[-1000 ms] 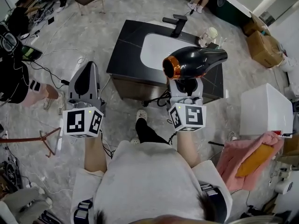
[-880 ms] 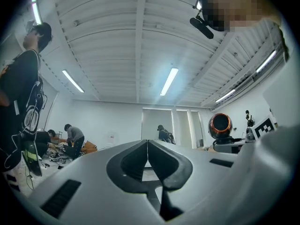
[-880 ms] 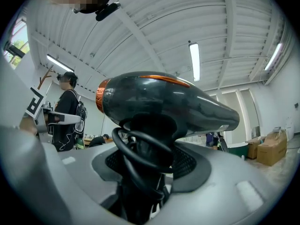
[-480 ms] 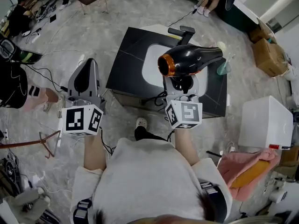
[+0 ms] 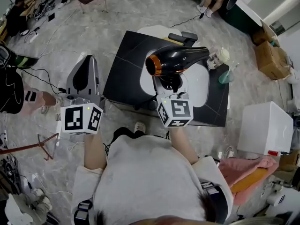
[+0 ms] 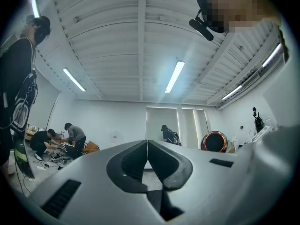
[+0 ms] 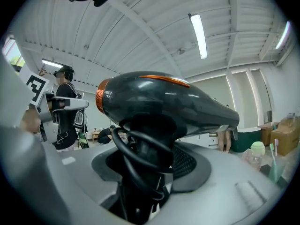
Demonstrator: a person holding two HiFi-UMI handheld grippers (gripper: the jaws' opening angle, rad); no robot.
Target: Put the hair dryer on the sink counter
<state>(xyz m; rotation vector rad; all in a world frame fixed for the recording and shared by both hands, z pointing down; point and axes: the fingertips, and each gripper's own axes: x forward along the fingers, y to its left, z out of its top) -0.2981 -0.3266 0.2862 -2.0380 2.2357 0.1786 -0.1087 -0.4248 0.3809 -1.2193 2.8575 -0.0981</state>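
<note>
A black hair dryer (image 5: 177, 60) with an orange ring stands upright in my right gripper (image 5: 172, 89), which is shut on its handle; the cord is wound round that handle (image 7: 143, 161). It hangs above the white basin of the black sink counter (image 5: 125, 67). The dryer's body (image 7: 164, 102) fills the right gripper view. My left gripper (image 5: 85, 83) is held to the left of the counter over the floor, its jaws closed together with nothing between them (image 6: 147, 150).
A black faucet (image 5: 183, 37) stands at the counter's far edge. A bottle (image 5: 216, 57) and a green cup with a toothbrush (image 5: 225, 76) sit at its right end. A white box (image 5: 265, 128) and pink cloth (image 5: 243, 170) lie right. People work at the room's edges.
My right gripper has carried the hair dryer leftward and forward, from the counter's right end to above the basin. The left gripper has hardly moved.
</note>
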